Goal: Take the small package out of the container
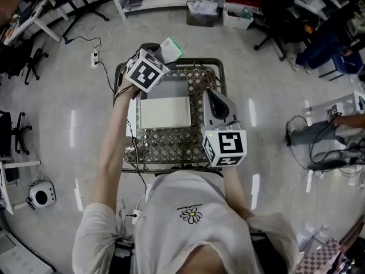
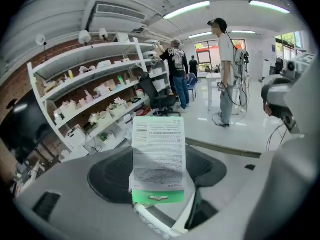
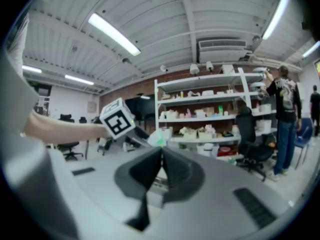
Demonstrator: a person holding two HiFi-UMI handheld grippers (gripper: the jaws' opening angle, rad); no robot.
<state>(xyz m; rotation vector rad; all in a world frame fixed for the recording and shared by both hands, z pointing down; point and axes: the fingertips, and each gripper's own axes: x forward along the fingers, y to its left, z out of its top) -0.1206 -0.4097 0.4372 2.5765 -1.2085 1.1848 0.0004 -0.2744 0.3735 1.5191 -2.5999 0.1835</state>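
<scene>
The small white package with a green end (image 1: 171, 49) is held up in the air over the far left corner of the wire basket (image 1: 171, 147). My left gripper (image 1: 164, 56) is shut on it. In the left gripper view the package (image 2: 159, 159) stands upright between the jaws, printed side facing the camera, with the left gripper (image 2: 161, 191) clamped on its green lower end. My right gripper (image 1: 212, 97) hovers over the basket's right side, jaws shut with nothing between them (image 3: 161, 160). From the right gripper view the package (image 3: 159, 137) shows beside the left marker cube (image 3: 118, 118).
A flat white box (image 1: 165, 112) lies inside the basket. Cables and a power strip (image 1: 94, 57) run over the floor at the left. Shelves with boxes (image 2: 100, 104) and office chairs (image 2: 159, 95) stand beyond. People stand farther off (image 2: 227, 69).
</scene>
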